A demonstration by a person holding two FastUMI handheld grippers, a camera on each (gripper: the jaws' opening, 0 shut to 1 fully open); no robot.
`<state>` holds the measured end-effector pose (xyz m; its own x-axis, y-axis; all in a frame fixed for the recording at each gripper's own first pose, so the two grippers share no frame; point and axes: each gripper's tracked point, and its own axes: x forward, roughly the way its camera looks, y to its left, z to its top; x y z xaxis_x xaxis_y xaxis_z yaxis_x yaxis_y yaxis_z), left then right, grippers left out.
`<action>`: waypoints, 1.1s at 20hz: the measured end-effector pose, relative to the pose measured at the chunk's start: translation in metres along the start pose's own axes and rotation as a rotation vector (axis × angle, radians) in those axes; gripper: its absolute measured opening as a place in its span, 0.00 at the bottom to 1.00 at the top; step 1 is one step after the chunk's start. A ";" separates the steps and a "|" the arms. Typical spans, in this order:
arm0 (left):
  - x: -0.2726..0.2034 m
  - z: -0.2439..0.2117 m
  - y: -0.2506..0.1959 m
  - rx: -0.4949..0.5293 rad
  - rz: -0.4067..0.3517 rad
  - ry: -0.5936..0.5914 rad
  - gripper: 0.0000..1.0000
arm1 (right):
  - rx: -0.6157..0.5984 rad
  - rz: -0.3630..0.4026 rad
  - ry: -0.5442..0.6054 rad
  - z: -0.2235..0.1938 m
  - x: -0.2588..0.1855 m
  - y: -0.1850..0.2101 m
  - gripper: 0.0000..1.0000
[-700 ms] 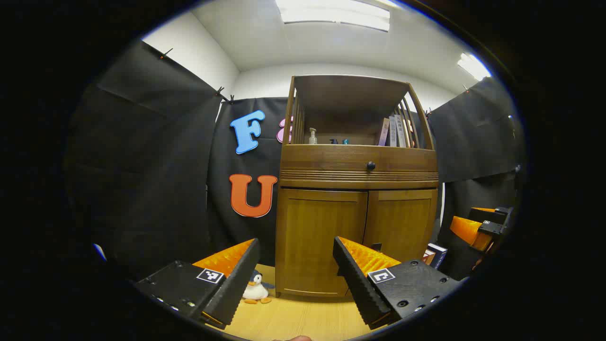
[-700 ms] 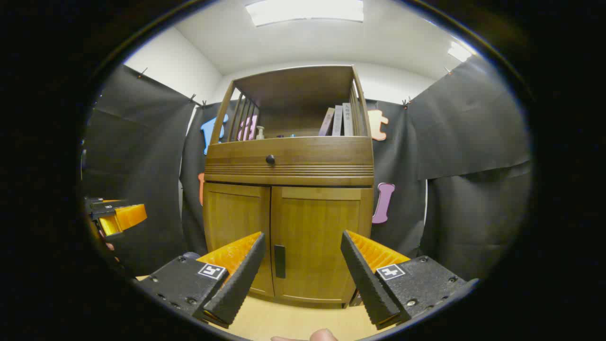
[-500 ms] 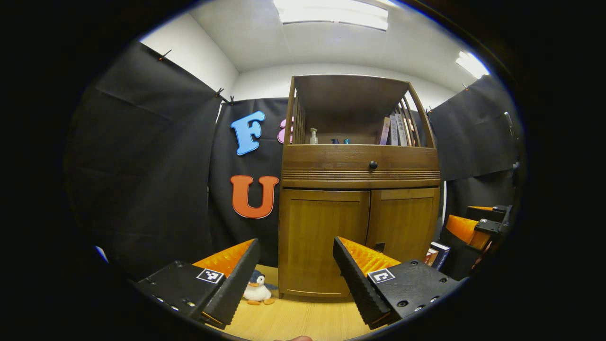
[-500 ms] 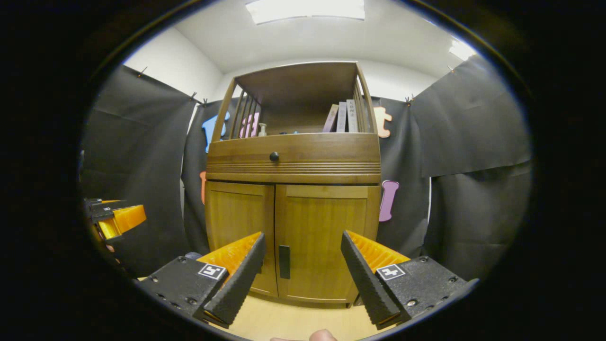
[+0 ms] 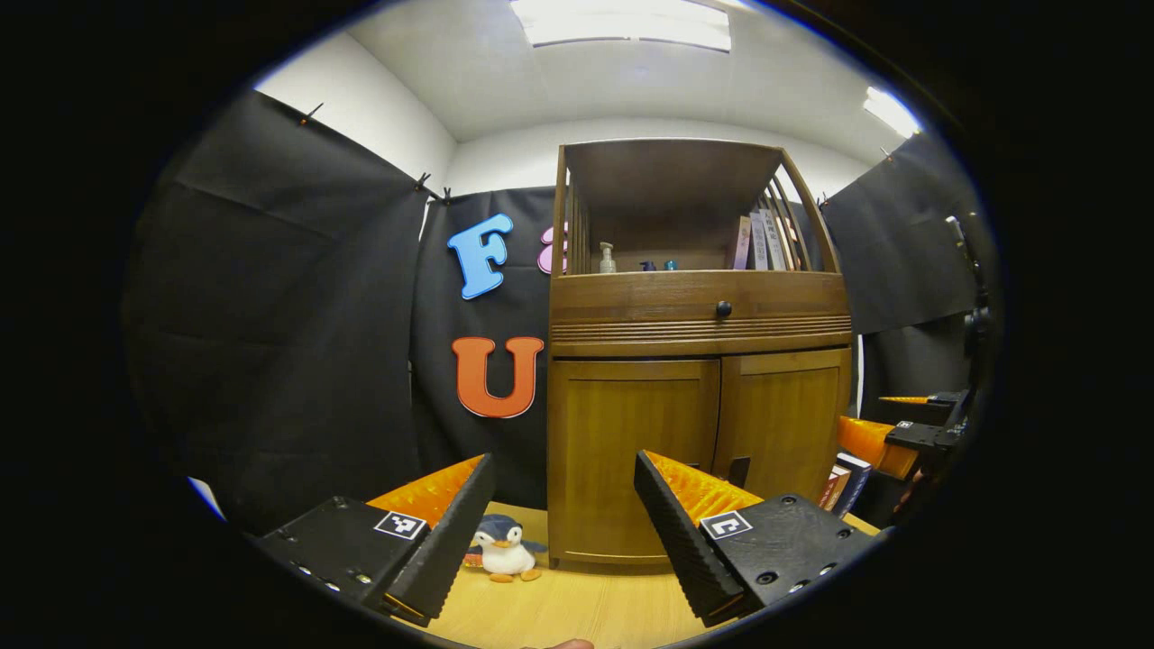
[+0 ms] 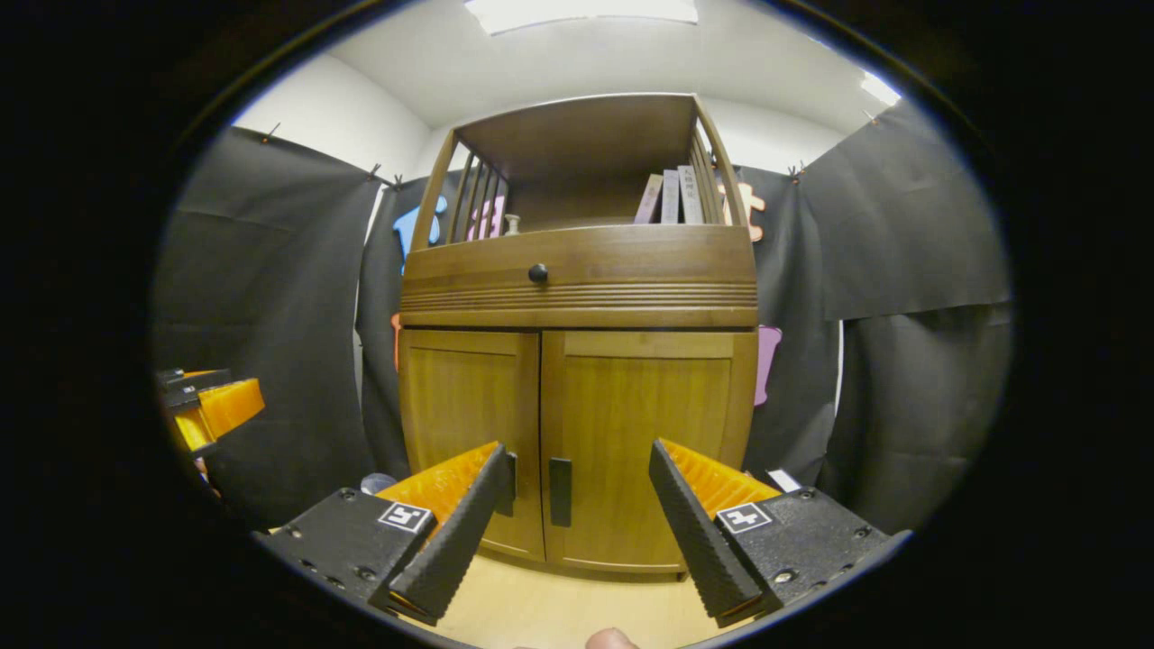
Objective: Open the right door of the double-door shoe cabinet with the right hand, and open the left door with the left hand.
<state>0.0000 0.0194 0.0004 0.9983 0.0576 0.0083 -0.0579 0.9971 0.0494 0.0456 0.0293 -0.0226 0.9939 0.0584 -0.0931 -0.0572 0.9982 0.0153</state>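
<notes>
Black cloth hangs round the booth, and against the back of it, on a pale wooden floor (image 5: 577, 604), stands the brown wooden double-door shoe cabinet (image 6: 577, 288) with an open shelf and a knobbed drawer above its two doors. Both doors are closed.

In the right gripper view, the right claw (image 6: 577, 532) has its fingers spread well apart and holds nothing. It faces the cabinet almost squarely. The right door (image 6: 645, 442) lies straight ahead of it, and that door's small dark upright handle (image 6: 560, 491) sits between the two fingers in the view, nearer the left one, just beside the seam where the doors meet. The handle's long axis runs up and down, so the spread fingers, set side by side, already suit a grip across it; my judgement is that the move needed is a forward reach with a slight shift toward the seam.

In the left gripper view, the left claw (image 5: 563, 532) is likewise spread apart and empty. The left door (image 5: 631, 451) lies ahead and a little to its right, and this claw looks the farther off of the two. The left door's handle is hidden behind its own finger there. A small plush penguin (image 5: 505, 550) sits on the floor just beside the cabinet's left corner.

The right claw seems nearer its handle, so the right door likely comes first.
</notes>
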 end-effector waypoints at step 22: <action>-0.022 -0.028 0.077 0.023 0.200 0.062 0.95 | 0.013 -0.043 0.337 -0.130 0.172 0.016 0.77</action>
<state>-0.0262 0.0963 -0.0244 0.9654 0.2576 -0.0414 -0.2540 0.9642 0.0759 0.2037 0.0565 -0.1681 0.9082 0.0185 -0.4180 -0.0128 0.9998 0.0164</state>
